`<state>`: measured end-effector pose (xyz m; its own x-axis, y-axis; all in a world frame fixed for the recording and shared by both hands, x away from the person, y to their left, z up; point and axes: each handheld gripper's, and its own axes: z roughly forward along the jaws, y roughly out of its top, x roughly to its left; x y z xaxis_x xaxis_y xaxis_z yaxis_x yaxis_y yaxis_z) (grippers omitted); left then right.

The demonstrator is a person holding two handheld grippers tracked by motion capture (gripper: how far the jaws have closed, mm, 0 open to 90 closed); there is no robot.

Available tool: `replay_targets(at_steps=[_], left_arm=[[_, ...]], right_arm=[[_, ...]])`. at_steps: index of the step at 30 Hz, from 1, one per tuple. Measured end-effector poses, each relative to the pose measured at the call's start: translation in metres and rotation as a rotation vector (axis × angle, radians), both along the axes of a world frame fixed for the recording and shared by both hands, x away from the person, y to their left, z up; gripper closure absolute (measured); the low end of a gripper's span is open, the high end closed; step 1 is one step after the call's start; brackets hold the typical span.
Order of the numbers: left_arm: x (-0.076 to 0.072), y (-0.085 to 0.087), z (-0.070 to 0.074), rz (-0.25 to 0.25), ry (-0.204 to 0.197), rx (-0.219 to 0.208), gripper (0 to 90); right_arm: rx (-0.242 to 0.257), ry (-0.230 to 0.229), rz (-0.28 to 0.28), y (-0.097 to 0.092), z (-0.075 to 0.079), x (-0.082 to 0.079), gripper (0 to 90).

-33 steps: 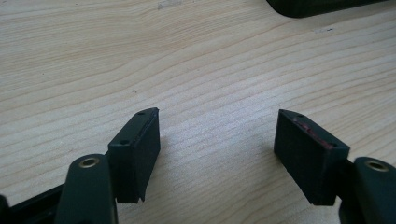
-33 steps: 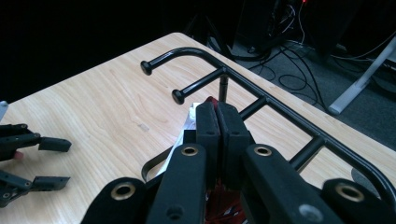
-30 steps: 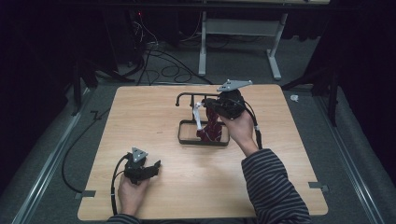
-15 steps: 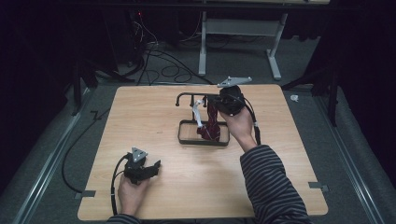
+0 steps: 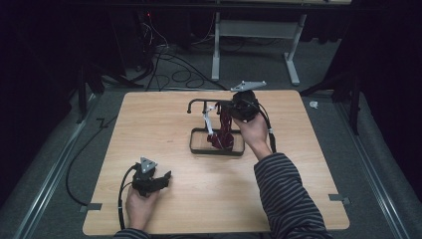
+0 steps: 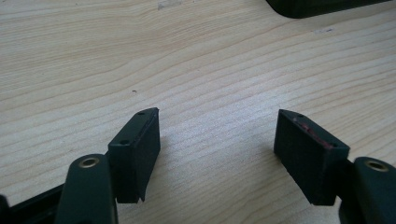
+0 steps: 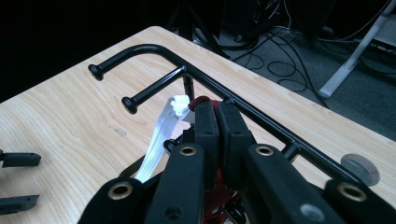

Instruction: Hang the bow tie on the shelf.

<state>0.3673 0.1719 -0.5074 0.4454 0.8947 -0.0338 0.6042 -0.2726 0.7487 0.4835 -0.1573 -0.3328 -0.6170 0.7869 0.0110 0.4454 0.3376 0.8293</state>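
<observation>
At twelve o'clock of the surface [image 5: 164, 124], the right gripper [image 7: 217, 114] pinches what looks like a red strap [image 5: 225, 130] on the black rack [image 7: 187, 70], its fingers just easing apart; the left gripper [image 6: 217, 140] fingers gape, holding nothing, at seven o'clock.

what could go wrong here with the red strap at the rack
The right gripper pinches the dark red strap right against the black rack's top bar; it may slip before hooking, or snag the white strap. A pull could tip the rack, since the open left gripper rests far off.
</observation>
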Motion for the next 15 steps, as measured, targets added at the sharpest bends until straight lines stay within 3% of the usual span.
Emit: replay_targets(at_steps=[15], left_arm=[[0.0000, 0.0000, 0.0001, -0.002, 0.001, 0.003, 32.0]], right_arm=[[0.000, -0.013, -0.001, -0.0009, 0.0024, -0.0028, 81.3]])
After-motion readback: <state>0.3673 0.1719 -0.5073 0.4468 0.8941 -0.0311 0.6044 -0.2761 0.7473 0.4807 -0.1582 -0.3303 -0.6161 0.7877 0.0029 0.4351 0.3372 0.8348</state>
